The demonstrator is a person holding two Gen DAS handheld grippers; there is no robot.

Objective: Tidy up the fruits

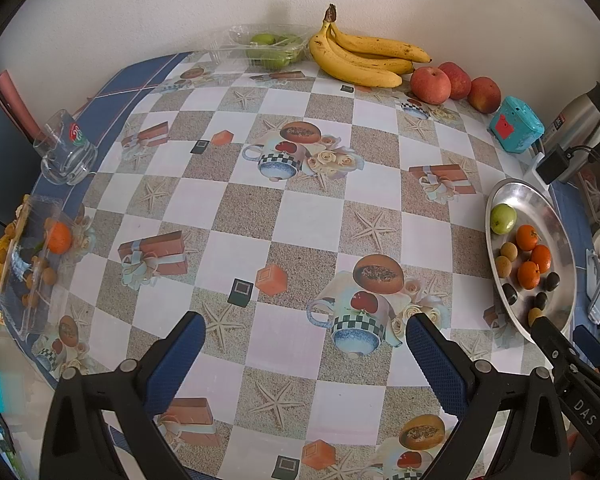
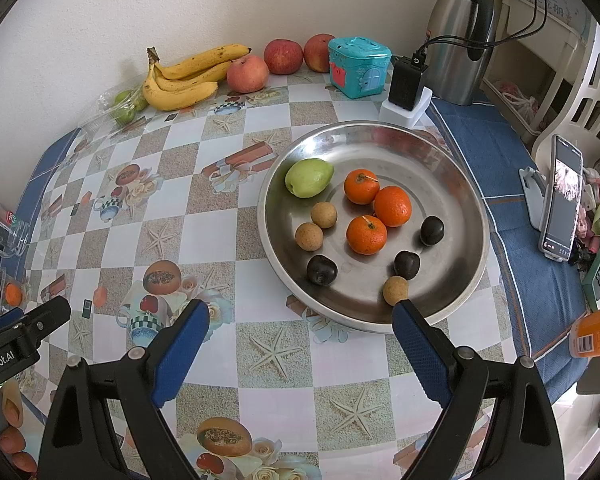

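A steel plate (image 2: 452, 176) (image 1: 548, 208) holds a green guava (image 2: 309, 178), three mandarins (image 2: 393, 205), three tan longans (image 2: 309, 236) and three dark plums (image 2: 322, 269). My right gripper (image 2: 302, 320) hovers open just short of the plate's near rim, nothing between its fingers. My left gripper (image 1: 306, 330) is open above the bare tablecloth. Bananas (image 1: 360, 56), three apples (image 1: 431, 85) and a clear box of green fruit (image 1: 270, 50) line the far wall. A clear tray (image 1: 32, 264) at the left edge holds a mandarin (image 1: 58, 237) and longans.
A glass mug (image 1: 66, 152) lies at the left edge. A teal toy box (image 2: 358, 67), a charger block (image 2: 408, 84), a steel thermos (image 2: 458, 32) and a phone on a stand (image 2: 562, 204) crowd the right side. An orange bottle (image 2: 598, 334) stands near right.
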